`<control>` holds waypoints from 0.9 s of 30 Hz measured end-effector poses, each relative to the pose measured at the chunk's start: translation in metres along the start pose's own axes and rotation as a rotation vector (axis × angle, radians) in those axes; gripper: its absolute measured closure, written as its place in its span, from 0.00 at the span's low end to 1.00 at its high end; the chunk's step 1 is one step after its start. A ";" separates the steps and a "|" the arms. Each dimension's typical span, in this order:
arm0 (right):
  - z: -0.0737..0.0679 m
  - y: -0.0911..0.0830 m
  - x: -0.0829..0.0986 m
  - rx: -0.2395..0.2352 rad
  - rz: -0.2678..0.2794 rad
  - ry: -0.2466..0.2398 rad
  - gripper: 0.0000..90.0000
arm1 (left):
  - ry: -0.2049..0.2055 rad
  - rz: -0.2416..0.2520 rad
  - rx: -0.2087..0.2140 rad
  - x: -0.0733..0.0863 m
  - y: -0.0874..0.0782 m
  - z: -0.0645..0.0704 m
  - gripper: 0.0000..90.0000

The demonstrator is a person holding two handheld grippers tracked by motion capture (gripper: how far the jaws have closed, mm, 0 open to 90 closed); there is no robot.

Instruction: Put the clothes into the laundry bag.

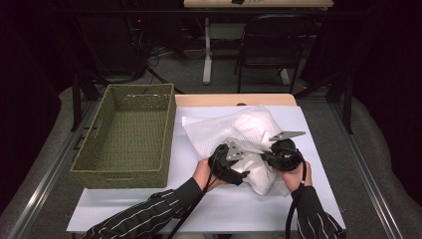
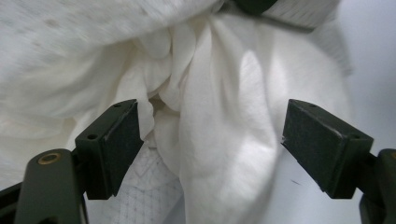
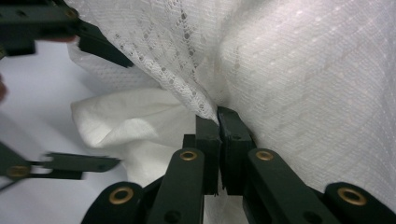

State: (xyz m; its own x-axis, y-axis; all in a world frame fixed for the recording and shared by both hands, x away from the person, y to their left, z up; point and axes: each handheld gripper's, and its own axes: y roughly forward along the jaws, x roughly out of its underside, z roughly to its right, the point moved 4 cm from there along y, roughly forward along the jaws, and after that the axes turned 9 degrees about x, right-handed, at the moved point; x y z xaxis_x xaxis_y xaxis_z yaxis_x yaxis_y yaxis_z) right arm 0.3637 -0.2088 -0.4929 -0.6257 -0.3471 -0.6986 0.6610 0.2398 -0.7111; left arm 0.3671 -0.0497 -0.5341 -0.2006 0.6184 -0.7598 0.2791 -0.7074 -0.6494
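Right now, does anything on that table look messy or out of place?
Only the white cloth: it lies crumpled and bunched in a heap instead of flat. The right gripper pinches an edge; the left gripper is open around a fold. The woven basket beside it sits square.

One white cloth (image 1: 238,141), bunched at the centre of one white-covered table (image 1: 239,209). One woven basket (image 1: 127,137) at 9 o'clock from the cloth. Two hand-held grippers: left gripper (image 1: 228,162) and right gripper (image 1: 283,154). One chair (image 1: 271,42) at 12 o'clock, beyond the table.
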 end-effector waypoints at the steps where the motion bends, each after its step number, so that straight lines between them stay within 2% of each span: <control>1: 0.000 -0.001 0.000 -0.001 0.000 -0.001 0.98 | 0.004 0.013 -0.013 0.000 0.005 0.000 0.27; 4: -0.002 -0.003 -0.001 -0.001 0.005 -0.005 0.98 | -0.003 0.066 -0.007 -0.002 0.021 -0.003 0.52; 6: -0.003 -0.004 -0.002 -0.003 0.009 -0.010 0.99 | -0.009 0.073 -0.003 -0.004 0.026 -0.005 0.71; 7: -0.005 -0.005 -0.003 -0.007 0.003 -0.011 0.99 | -0.026 0.089 0.008 -0.007 0.031 -0.009 0.81; 8: -0.006 -0.005 -0.003 -0.009 0.006 -0.017 0.99 | -0.061 0.113 0.006 -0.013 0.035 -0.014 0.87; 9: -0.007 -0.006 -0.004 -0.016 0.007 -0.019 0.99 | -0.093 0.132 0.002 -0.018 0.037 -0.018 0.91; 10: -0.008 -0.007 -0.004 -0.024 0.011 -0.025 0.99 | -0.099 0.145 -0.007 -0.024 0.036 -0.023 0.92; 12: -0.013 -0.014 -0.007 -0.065 0.044 -0.008 0.99 | -0.142 0.176 -0.012 -0.037 0.034 -0.032 0.92; 13: -0.015 -0.020 -0.009 -0.064 0.058 -0.018 0.99 | -0.169 0.194 -0.008 -0.042 0.033 -0.038 0.92; 14: -0.015 -0.020 -0.009 -0.064 0.058 -0.018 0.99 | -0.169 0.194 -0.008 -0.042 0.033 -0.038 0.92; 15: -0.011 -0.028 -0.012 -0.062 0.089 -0.009 0.99 | -0.201 0.200 0.014 -0.046 0.034 -0.045 0.92; 18: 0.000 -0.019 -0.004 -0.033 0.048 0.022 0.99 | -0.176 0.171 0.042 -0.046 0.039 -0.045 0.86; 19: 0.002 -0.012 -0.001 -0.015 0.025 0.016 0.99 | -0.174 0.157 0.061 -0.045 0.040 -0.043 0.83; 20: 0.004 -0.006 0.002 0.011 0.006 0.007 0.99 | -0.160 0.144 0.066 -0.043 0.040 -0.042 0.78; 22: 0.009 0.003 0.004 0.021 -0.013 0.020 0.99 | -0.138 0.099 0.082 -0.038 0.039 -0.038 0.67; 25: 0.007 0.009 0.004 0.036 -0.026 0.009 0.99 | -0.106 0.042 0.113 -0.029 0.029 -0.035 0.50; 27: 0.003 0.011 0.004 0.055 -0.036 -0.022 0.99 | -0.095 0.033 0.116 -0.022 0.018 -0.033 0.43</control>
State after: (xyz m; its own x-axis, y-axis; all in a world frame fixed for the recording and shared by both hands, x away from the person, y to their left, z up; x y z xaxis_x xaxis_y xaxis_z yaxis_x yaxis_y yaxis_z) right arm 0.3703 -0.2102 -0.5035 -0.6404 -0.3746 -0.6705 0.6603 0.1772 -0.7298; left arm 0.4074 -0.0646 -0.5278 -0.2824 0.5626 -0.7770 0.1779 -0.7652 -0.6187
